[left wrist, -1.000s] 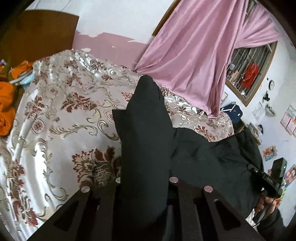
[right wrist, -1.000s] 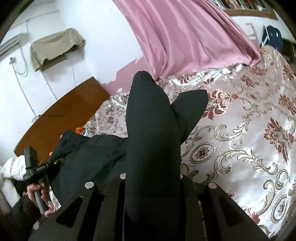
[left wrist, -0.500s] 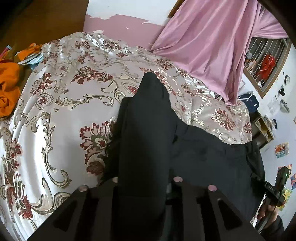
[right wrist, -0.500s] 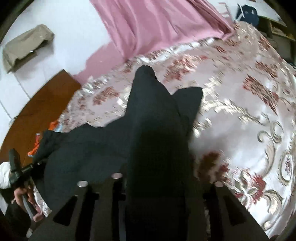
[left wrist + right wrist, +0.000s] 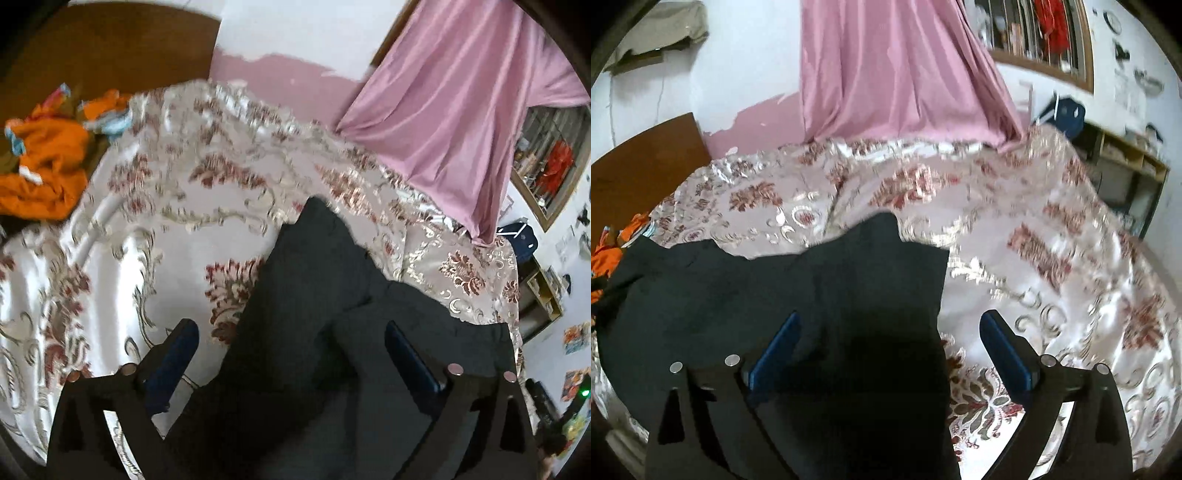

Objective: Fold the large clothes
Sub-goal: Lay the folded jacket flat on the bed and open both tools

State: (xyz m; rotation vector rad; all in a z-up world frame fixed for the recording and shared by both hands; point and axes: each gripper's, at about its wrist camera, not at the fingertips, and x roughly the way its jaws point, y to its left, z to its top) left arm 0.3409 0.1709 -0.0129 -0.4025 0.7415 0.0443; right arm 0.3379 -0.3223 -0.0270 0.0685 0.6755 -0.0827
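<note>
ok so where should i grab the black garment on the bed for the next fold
Judging by its lie, take the black garment by the free far corner that juts onto the floral bedspread, coming from the right where the edge lies exposed; both grippers have just been opening, cloth between unpinched.

Black tongs (image 5: 291, 334), blue pads (image 5: 777, 349)

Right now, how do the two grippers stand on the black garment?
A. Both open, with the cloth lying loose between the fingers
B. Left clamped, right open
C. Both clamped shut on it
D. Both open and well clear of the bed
A. The left gripper and the right gripper have just been opening; their blue pads stand wide apart, and the black garment lies between them on the floral bedspread, unpinched.
</note>
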